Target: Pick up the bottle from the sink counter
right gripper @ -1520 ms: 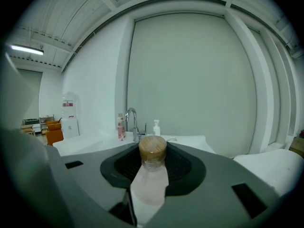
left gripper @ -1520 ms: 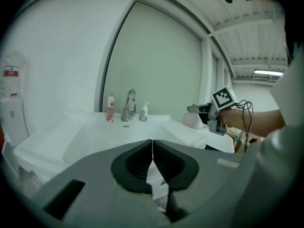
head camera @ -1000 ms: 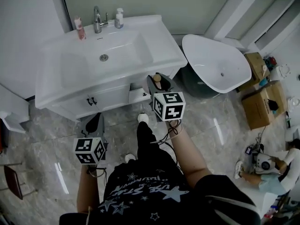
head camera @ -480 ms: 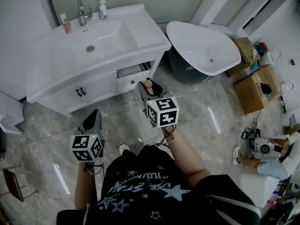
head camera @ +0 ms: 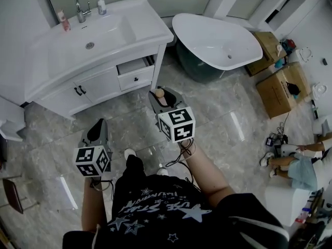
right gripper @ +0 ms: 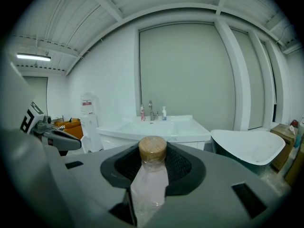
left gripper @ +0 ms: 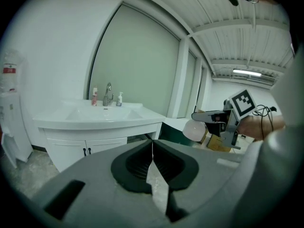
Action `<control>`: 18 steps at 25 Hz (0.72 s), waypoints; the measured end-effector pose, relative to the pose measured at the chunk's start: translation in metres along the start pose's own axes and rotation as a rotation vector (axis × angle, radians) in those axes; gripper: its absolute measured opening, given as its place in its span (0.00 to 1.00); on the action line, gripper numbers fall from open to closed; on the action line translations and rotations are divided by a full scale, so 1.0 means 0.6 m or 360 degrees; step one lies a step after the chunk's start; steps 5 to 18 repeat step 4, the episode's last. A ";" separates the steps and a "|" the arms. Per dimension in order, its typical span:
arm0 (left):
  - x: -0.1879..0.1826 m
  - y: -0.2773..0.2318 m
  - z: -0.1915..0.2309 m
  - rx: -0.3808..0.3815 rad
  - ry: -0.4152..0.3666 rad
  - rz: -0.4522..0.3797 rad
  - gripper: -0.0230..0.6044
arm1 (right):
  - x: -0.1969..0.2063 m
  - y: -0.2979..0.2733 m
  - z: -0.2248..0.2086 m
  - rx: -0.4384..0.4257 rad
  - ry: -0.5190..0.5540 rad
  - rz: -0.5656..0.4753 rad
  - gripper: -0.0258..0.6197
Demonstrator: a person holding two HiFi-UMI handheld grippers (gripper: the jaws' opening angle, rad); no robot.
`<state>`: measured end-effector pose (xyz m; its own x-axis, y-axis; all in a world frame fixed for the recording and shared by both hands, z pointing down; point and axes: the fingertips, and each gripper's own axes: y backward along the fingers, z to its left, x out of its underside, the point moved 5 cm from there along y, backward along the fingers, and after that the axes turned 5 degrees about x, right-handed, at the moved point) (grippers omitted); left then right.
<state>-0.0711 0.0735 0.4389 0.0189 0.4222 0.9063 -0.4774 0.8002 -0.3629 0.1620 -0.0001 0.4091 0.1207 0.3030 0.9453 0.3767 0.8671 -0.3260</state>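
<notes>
My right gripper [head camera: 164, 98] is shut on a clear bottle [head camera: 160, 93] with a round wooden cap, held over the marble floor in front of the vanity. The right gripper view shows the bottle [right gripper: 149, 184] upright between the dark pads, its cap [right gripper: 152, 149] at their tips. Lower left in the head view, my left gripper [head camera: 97, 132] is shut with nothing in it; in its own view the pads [left gripper: 137, 161] meet. The white sink counter [head camera: 49, 66] lies at upper left, well away from both grippers.
On the counter's back edge stand a pink bottle [head camera: 63, 19], a faucet [head camera: 80, 9] and a white pump bottle [head camera: 101, 5]. A white bathtub [head camera: 218, 40] sits to the right, with cardboard boxes [head camera: 282, 90] beyond. A person [head camera: 303, 165] sits on the floor at far right.
The sink counter has slid up and left in the head view and looks smaller, so I have backed away from it. The right gripper still holds the bottle.
</notes>
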 end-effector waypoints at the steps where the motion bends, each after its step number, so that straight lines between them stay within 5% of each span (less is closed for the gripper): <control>1: 0.007 0.006 -0.017 -0.0003 -0.0003 0.0002 0.07 | 0.007 0.018 -0.005 -0.0002 0.0000 0.0002 0.25; 4: 0.031 0.026 -0.067 -0.0007 -0.0003 0.0010 0.07 | 0.032 0.072 -0.019 -0.0006 0.0000 0.0012 0.25; 18: 0.031 0.026 -0.067 -0.0007 -0.0003 0.0010 0.07 | 0.032 0.072 -0.019 -0.0006 0.0000 0.0012 0.25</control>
